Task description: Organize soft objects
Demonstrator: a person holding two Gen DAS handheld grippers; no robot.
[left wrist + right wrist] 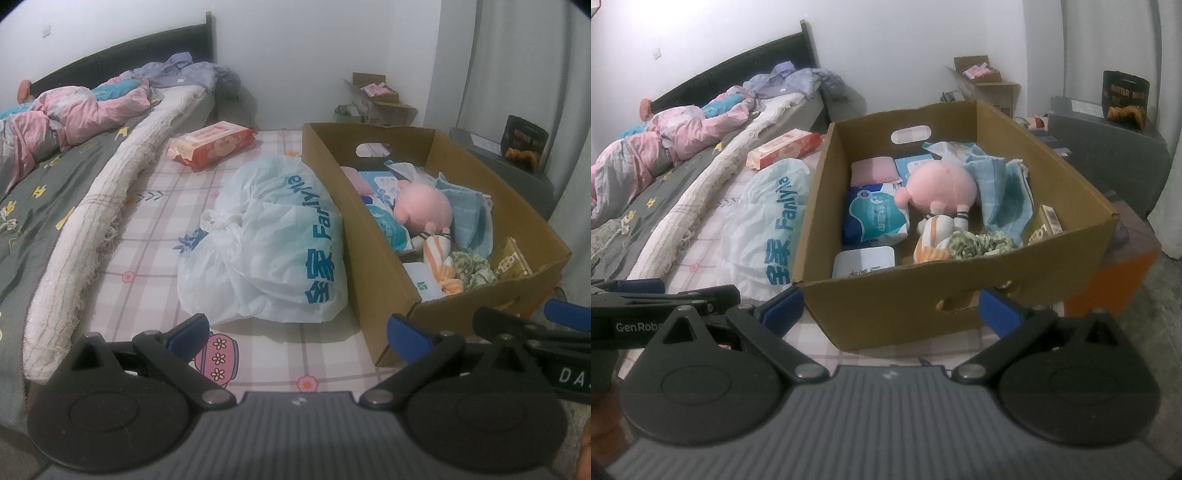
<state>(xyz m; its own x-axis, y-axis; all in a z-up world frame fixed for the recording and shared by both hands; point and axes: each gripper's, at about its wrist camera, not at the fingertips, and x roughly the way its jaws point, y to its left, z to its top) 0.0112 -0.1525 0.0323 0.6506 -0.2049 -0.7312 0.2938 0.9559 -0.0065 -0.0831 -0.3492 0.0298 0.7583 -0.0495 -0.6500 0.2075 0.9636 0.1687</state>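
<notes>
Box (960, 295) on bed — plush (940, 186), cloths, packs already inside | bag (273, 240) and wipes (212, 144) lie outside, likely left to sort | left gripper (299, 332), right gripper (892, 306) — jaws wide, empty

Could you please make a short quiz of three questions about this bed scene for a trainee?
1. True or false: the pink plush toy lies inside the cardboard box.
2. What lies beside the box? A) white plastic bag B) lamp C) shoe
3. Fill in: both the left gripper and the right gripper are ____.

Key: 1 true; 2 A; 3 open.
</notes>
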